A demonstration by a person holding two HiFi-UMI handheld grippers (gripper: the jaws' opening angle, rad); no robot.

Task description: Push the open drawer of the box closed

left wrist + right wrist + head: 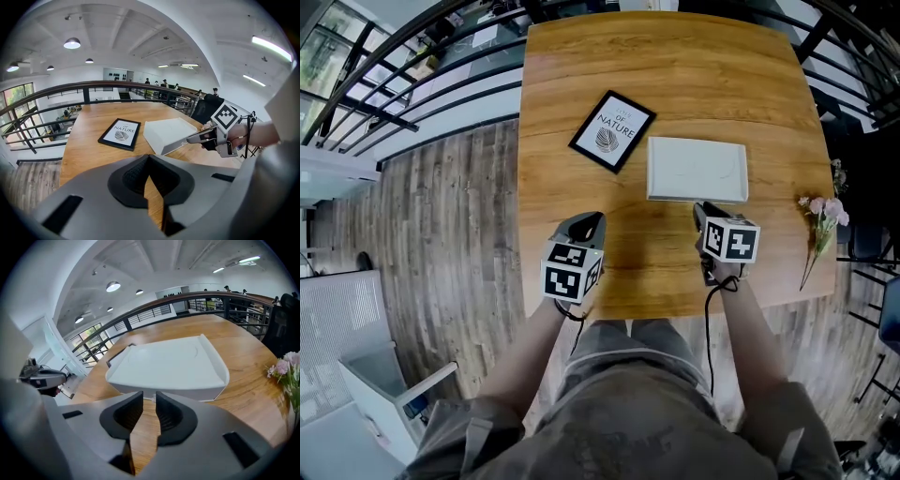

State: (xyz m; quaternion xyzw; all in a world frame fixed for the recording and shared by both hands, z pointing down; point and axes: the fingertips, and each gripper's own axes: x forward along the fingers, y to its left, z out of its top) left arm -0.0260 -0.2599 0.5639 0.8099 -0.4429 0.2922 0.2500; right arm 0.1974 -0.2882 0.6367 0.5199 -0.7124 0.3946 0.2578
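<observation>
A flat white box point(697, 170) lies on the wooden table point(666, 56), and no drawer stands visibly out from its front. My right gripper point(701, 208) has its tips right at the box's near wall point(164, 392). Its jaws stand a narrow gap apart, with nothing gripped between the pads point(169, 416). A small white nub on the box front shows at the gap. My left gripper point(592, 219) hovers over bare wood to the left of the box, shut and empty point(148, 159). From the left gripper view, the right gripper point(190, 139) touches the box's point(171, 131) front corner.
A black-framed "NATURE" picture point(612, 130) lies flat just left of the box. Pink flowers point(822, 220) lie at the table's right edge. A dark railing point(412, 56) runs behind and beside the table. The person's lap is at the near edge.
</observation>
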